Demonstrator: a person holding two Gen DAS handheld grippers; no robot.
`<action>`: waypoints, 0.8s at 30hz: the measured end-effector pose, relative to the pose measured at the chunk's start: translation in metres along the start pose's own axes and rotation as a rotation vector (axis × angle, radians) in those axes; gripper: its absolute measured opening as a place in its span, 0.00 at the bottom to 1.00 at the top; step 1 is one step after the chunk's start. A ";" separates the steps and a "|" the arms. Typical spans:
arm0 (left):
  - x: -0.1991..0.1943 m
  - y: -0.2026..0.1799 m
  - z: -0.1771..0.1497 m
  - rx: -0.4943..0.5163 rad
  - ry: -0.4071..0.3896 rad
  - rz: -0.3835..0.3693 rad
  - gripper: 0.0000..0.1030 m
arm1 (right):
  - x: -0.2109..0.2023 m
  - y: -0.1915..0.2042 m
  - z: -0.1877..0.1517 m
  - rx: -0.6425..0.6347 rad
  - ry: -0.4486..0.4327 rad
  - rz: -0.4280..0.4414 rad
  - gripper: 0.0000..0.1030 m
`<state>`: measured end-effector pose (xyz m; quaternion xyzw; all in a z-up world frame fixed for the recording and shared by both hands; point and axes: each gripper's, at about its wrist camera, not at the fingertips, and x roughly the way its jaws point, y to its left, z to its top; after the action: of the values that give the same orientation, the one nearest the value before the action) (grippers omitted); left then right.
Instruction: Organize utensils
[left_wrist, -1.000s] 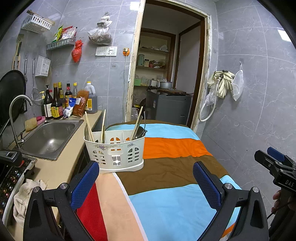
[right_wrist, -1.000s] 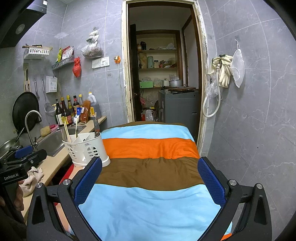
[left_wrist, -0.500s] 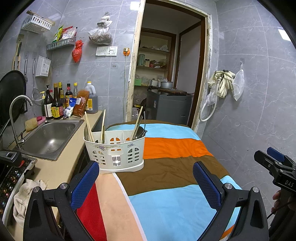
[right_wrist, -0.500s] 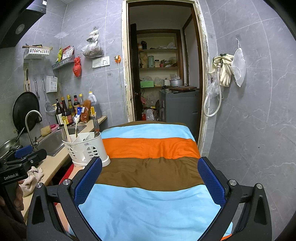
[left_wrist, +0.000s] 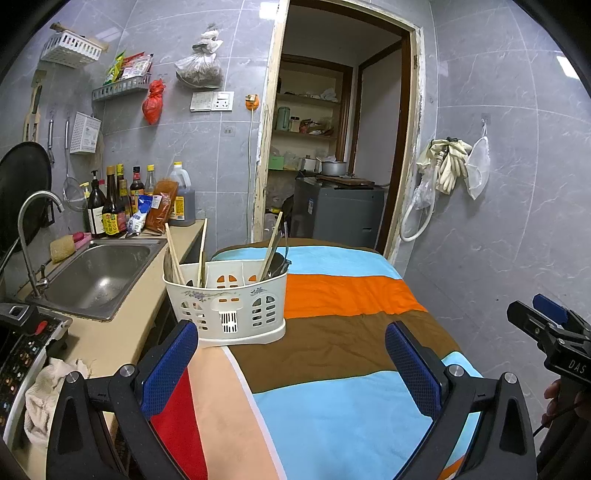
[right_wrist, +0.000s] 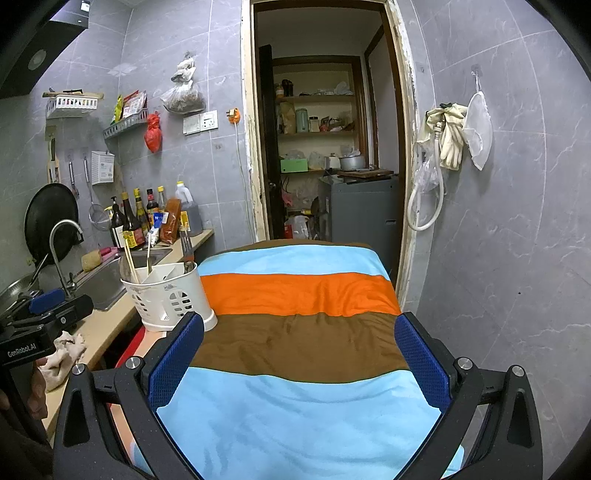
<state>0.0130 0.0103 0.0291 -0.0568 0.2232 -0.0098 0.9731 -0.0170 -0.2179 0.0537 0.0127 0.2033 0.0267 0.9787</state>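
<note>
A white plastic utensil holder (left_wrist: 226, 302) (right_wrist: 168, 295) stands on the left part of a striped cloth (left_wrist: 332, 332) (right_wrist: 299, 332). Wooden chopsticks (left_wrist: 173, 256) lean in its left compartment, and more chopsticks with dark metal utensils (left_wrist: 275, 254) lean in its right one. A fork (right_wrist: 187, 247) sticks up from it in the right wrist view. My left gripper (left_wrist: 291, 362) hovers open just short of the holder, nothing between its blue pads. Over the middle of the cloth, my right gripper (right_wrist: 299, 358) is open and empty too.
A steel sink (left_wrist: 96, 273) with a tap (left_wrist: 33, 229) lies left of the cloth, with sauce bottles (left_wrist: 114, 206) behind it. A crumpled rag (left_wrist: 44, 391) rests on the counter. A grey tiled wall (left_wrist: 498, 221) runs along the right. An open doorway (left_wrist: 332, 147) is behind.
</note>
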 end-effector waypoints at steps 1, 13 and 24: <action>0.000 0.001 0.000 0.000 0.000 -0.001 0.99 | 0.000 0.000 0.001 0.000 0.000 -0.001 0.98; 0.001 0.001 0.000 0.003 0.001 -0.002 0.99 | 0.000 0.003 0.001 0.003 0.002 -0.003 0.98; 0.002 0.001 0.001 0.005 0.003 -0.002 0.99 | -0.001 0.004 0.000 0.005 0.004 -0.003 0.98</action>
<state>0.0149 0.0117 0.0294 -0.0545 0.2247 -0.0112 0.9728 -0.0181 -0.2143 0.0546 0.0147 0.2053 0.0247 0.9783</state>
